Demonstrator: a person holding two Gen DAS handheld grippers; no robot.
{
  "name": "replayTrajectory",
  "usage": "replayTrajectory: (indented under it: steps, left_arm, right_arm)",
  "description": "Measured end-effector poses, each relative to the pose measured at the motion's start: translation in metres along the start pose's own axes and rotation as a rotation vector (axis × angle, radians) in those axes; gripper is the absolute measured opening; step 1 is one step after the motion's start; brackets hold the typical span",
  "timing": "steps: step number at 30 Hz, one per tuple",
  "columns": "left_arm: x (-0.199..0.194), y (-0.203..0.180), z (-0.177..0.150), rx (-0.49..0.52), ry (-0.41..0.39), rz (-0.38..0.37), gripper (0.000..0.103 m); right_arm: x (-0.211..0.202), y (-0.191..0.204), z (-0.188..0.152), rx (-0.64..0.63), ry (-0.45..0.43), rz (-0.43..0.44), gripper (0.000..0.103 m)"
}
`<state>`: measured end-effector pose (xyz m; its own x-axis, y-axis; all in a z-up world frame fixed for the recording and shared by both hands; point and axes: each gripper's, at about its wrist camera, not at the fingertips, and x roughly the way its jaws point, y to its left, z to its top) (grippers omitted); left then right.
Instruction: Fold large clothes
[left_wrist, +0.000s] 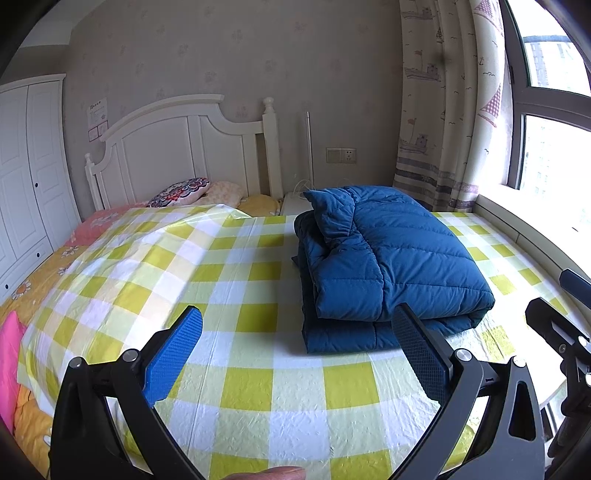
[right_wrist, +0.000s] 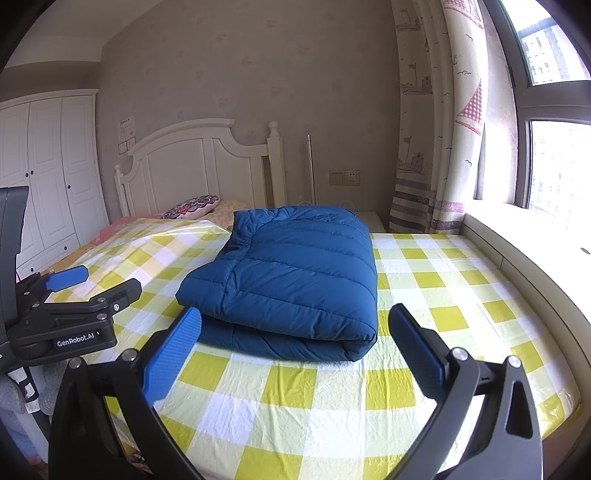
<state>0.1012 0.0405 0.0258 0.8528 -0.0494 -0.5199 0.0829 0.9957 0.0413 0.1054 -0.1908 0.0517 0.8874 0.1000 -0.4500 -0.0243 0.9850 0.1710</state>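
The blue down jacket (right_wrist: 291, 280) lies folded into a thick bundle on the checked sheet (right_wrist: 295, 406), just ahead of both tongs. The left gripper (left_wrist: 295, 354) and right gripper (right_wrist: 295, 350) gape wide, holding nothing; the folding looks essentially done.

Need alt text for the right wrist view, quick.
A folded blue puffer jacket lies on a yellow-checked bed cover, just beyond the open right tool. The left tool sits at the left edge; headboard and window behind.
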Motion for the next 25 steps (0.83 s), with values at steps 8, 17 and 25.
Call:
replayTrajectory:
  steps: [8, 17, 25]
  left_arm:
    - [0.0, 0.0, 0.0, -0.001, -0.006, 0.005, 0.099]
    - [0.007, 0.001, -0.011, -0.016, -0.077, -0.016, 0.099]
    - [0.104, 0.074, 0.002, -0.013, 0.246, 0.005, 0.099]
  right_arm:
    - [0.002, 0.0, -0.003, 0.001, 0.006, 0.003, 0.101]
    - [0.015, 0.0, -0.014, -0.002, 0.052, 0.016, 0.101]
    - [0.042, -0.049, -0.015, 0.067, 0.149, 0.014, 0.1]
